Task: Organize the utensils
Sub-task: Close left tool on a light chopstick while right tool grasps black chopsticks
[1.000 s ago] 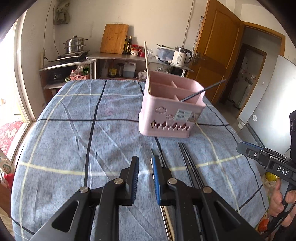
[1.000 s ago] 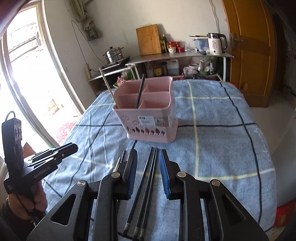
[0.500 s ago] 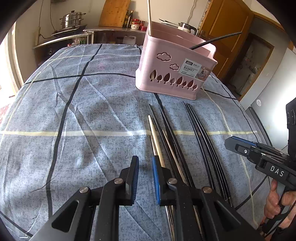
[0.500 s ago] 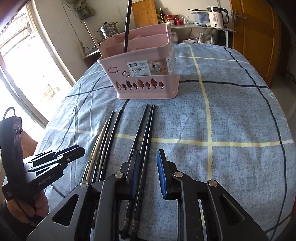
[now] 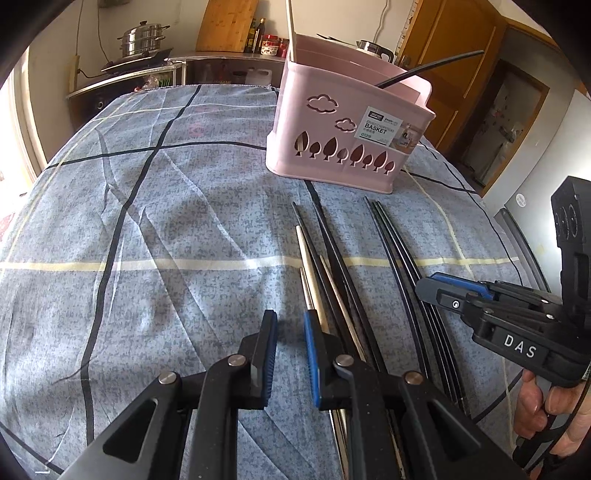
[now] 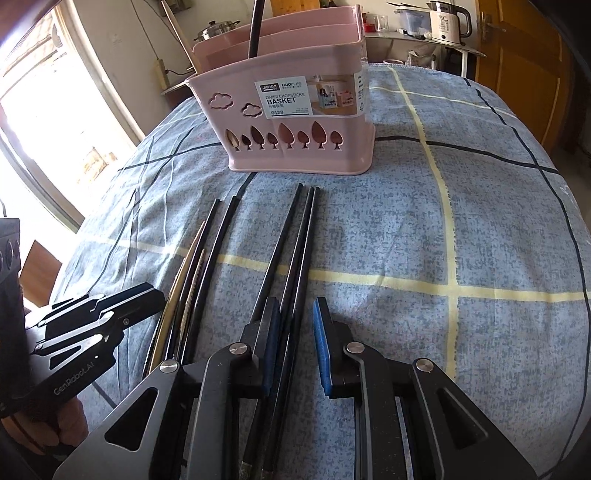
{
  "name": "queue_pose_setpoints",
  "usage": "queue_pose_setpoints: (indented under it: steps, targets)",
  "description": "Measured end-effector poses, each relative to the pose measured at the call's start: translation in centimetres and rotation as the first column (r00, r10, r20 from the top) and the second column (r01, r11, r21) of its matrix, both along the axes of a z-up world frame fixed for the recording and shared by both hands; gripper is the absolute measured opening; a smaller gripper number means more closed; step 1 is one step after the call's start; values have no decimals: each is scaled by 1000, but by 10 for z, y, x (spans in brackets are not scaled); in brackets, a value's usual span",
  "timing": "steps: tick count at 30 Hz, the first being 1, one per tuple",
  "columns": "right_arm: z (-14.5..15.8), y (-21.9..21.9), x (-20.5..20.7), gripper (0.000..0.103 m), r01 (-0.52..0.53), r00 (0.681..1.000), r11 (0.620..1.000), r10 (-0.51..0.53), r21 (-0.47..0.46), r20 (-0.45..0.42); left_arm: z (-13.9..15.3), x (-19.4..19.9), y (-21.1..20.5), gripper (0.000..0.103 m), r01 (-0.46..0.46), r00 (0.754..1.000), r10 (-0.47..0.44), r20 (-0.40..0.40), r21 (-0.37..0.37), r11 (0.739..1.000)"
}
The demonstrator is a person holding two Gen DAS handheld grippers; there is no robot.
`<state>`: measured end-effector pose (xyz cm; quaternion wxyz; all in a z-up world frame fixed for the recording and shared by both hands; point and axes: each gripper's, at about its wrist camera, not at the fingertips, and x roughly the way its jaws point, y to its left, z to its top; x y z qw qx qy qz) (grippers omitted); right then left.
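A pink divided basket (image 5: pixel 347 122) (image 6: pixel 295 110) stands on the blue checked cloth, with a pale chopstick (image 5: pixel 291 26) and a black chopstick (image 5: pixel 432 70) inside it. Two groups of chopsticks lie in front of it: mixed pale and black ones (image 5: pixel 314 258) (image 6: pixel 192 277), and black ones (image 5: pixel 402 258) (image 6: pixel 291 251). My left gripper (image 5: pixel 290 328) is open and low, its right finger over the mixed group. My right gripper (image 6: pixel 295 325) is open with black chopsticks lying between its fingers. Each gripper shows in the other's view: the right (image 5: pixel 465 299), the left (image 6: pixel 99 314).
The cloth-covered table (image 5: pixel 147 240) drops off at the left and right edges. Behind it stand a counter with a steel pot (image 5: pixel 142 38), a wooden cutting board (image 5: pixel 225 26), bottles and a kettle (image 6: pixel 445 18). A wooden door (image 5: pixel 443 55) is at the right.
Both grippers have come down and forward toward the chopsticks on the cloth. The right gripper's fingers now straddle the black chopsticks. Both stay open.
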<state>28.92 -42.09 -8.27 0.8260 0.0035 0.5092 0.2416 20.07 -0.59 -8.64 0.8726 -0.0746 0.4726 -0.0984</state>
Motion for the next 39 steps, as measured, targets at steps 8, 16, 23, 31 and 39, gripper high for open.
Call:
queue_pose_setpoints:
  steps: [8,16,23,31,39]
  targets:
    - [0,0,1,19,0,1000,1000,0,8,-5,0,-3,-1,18,-8,1000,8,-1,-7,1000]
    - [0,-6,0,19,4,1000,1000,-4,12,-4,0,-4,-6,24,-6,1000,6,5,7,1000]
    - [0,-12,-1,19,9,1000,1000,-9,14,-5,-1,-9,-3,24,-15,1000,15,27,19,1000]
    - [1,-16,0,20,16,1000,1000,-16,17,-5,-1,-8,-9,24,-11,999,8,36,84,996]
    - [2,-22,4,19,34,999,999,-34,5,-8,-1,-3,1,17,-23,1000,21,21,84,996]
